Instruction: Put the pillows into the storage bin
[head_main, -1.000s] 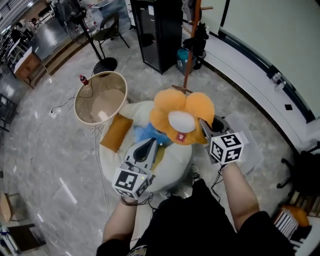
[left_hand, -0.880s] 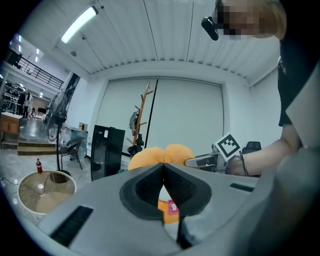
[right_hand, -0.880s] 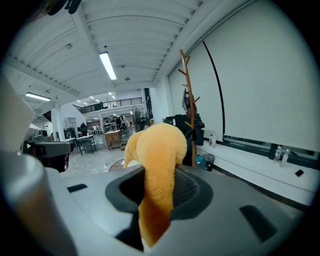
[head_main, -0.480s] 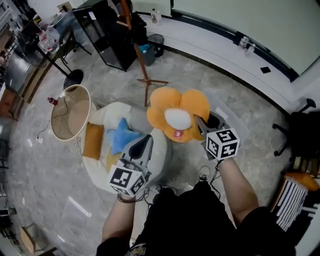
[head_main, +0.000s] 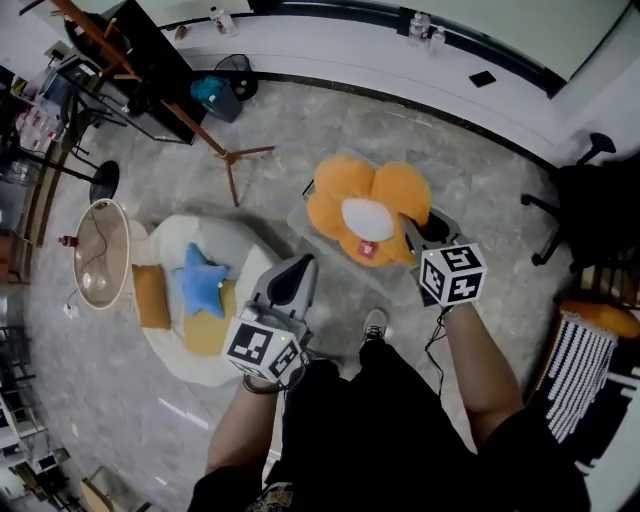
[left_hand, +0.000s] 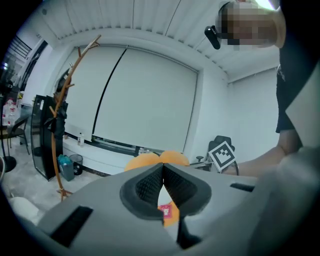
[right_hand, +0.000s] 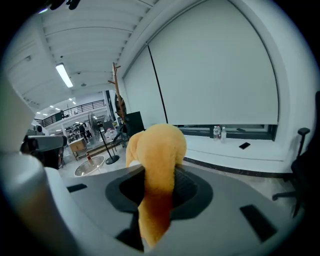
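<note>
An orange flower-shaped pillow (head_main: 368, 215) with a white centre hangs from my right gripper (head_main: 413, 236), which is shut on one petal. In the right gripper view the petal (right_hand: 157, 150) fills the gap of the right gripper (right_hand: 157, 189). The pillow hovers over a clear plastic storage bin (head_main: 303, 216) on the floor. My left gripper (head_main: 298, 272) is shut and holds nothing, just left of the pillow. From the left gripper (left_hand: 162, 172) view, the orange pillow (left_hand: 147, 161) shows beyond the closed jaws. A blue star pillow (head_main: 200, 285) lies on a white beanbag (head_main: 165, 238).
A tan pillow (head_main: 152, 297) and a yellow one (head_main: 205, 335) also lie on the beanbag. A lampshade (head_main: 92, 262) stands at its left. A wooden coat rack (head_main: 205, 135) is behind, an office chair (head_main: 590, 210) at the right. The person's shoe (head_main: 375, 325) is near the bin.
Both grippers swung to the right, away from the beanbag. The orange pillow travelled with the right gripper and now hangs over the clear bin. The left gripper stayed shut and empty.
</note>
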